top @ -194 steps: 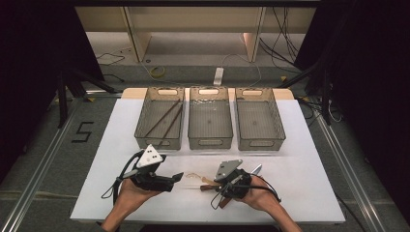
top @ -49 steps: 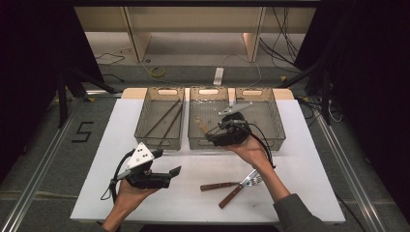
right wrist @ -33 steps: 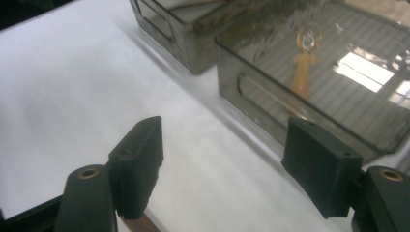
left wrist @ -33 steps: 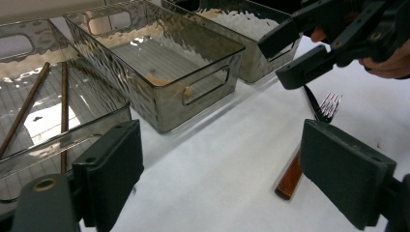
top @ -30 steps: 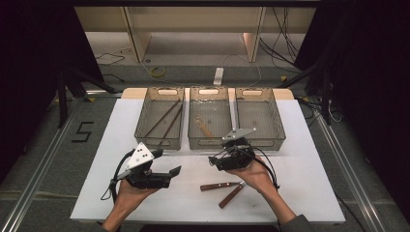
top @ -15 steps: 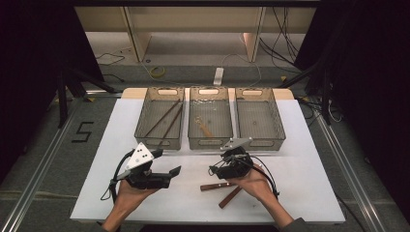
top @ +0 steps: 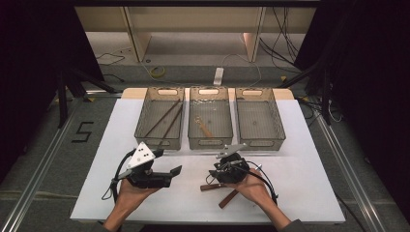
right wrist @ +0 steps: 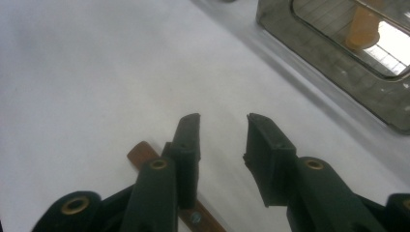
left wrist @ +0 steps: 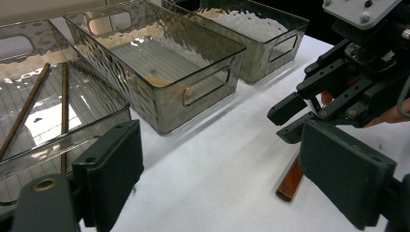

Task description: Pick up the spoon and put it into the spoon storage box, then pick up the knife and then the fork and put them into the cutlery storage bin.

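Right tool (top: 212,175) over brown wooden-handled utensil (top: 211,186) near the worktop's (top: 309,183) front edge.
Its jaws, just closing, stand unclenched beside the handle; bare worktop spreads ahead; left tool (top: 176,170) gapes, released.

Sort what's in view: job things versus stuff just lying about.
Job:
right gripper, jaws just closing, nothing gripped
wooden-handled utensils on the table
three trays
chopsticks
spoon

Lying about:
left gripper, idle
floor cables
power strip
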`<state>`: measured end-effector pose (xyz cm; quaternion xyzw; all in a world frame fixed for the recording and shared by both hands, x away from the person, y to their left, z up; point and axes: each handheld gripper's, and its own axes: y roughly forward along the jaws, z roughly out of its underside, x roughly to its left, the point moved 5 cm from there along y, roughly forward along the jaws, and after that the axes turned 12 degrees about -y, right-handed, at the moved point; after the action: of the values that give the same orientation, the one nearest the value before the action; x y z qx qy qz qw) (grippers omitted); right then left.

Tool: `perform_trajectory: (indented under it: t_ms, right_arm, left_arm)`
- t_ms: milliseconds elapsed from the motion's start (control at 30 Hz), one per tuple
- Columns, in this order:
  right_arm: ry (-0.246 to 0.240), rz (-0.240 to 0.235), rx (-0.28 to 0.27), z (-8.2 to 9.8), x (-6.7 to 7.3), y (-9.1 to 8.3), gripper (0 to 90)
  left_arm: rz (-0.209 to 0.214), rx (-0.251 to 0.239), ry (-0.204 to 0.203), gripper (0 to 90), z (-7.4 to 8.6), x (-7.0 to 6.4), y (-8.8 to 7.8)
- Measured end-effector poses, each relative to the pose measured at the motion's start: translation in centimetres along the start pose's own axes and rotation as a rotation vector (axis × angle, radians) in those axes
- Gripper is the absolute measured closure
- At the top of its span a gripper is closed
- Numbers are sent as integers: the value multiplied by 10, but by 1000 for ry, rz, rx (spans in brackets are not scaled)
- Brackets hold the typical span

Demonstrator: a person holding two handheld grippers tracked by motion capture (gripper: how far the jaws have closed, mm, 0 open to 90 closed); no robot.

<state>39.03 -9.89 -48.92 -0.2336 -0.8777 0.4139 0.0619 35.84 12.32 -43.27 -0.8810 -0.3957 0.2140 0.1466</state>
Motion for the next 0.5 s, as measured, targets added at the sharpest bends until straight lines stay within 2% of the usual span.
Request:
perform_trajectory:
  t_ms: [500]
  right_arm:
    - [-49,-19,29,2,7,9,886]
  left_arm:
    - [-2,-4,0,154,0,1,-3]
